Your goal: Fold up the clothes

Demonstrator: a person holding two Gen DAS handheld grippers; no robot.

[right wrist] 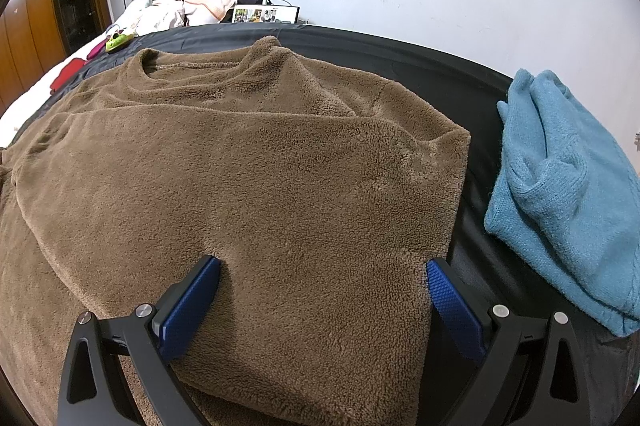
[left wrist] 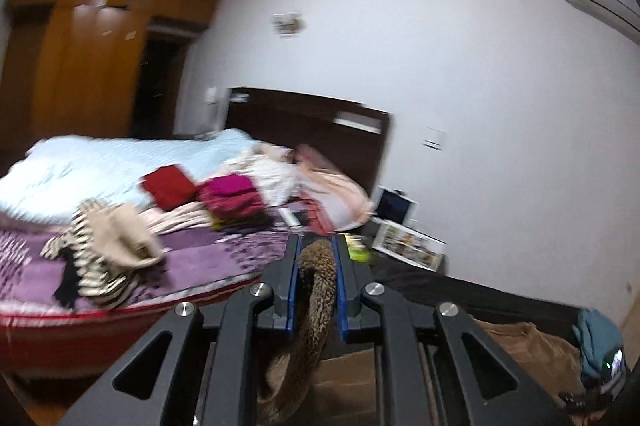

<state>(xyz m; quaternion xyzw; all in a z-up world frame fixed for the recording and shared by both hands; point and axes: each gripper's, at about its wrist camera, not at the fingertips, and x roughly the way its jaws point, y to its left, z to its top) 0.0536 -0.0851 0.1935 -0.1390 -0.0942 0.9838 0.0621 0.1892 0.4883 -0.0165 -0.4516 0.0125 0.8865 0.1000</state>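
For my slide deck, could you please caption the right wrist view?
Open right tongs rest on a half-folded brown fleece sweater, with a blue knit garment lying beside it.

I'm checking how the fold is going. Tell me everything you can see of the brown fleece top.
The brown fleece top is fuzzy, thick pile with a stitched round neckline at the far end. It lies mostly flat on the dark sheet, one side already folded over the body, giving a straight right edge. The open right gripper straddles its near edge, pads on the fabric. A bunched strip of it is pinched in the shut left gripper and hangs down from it.
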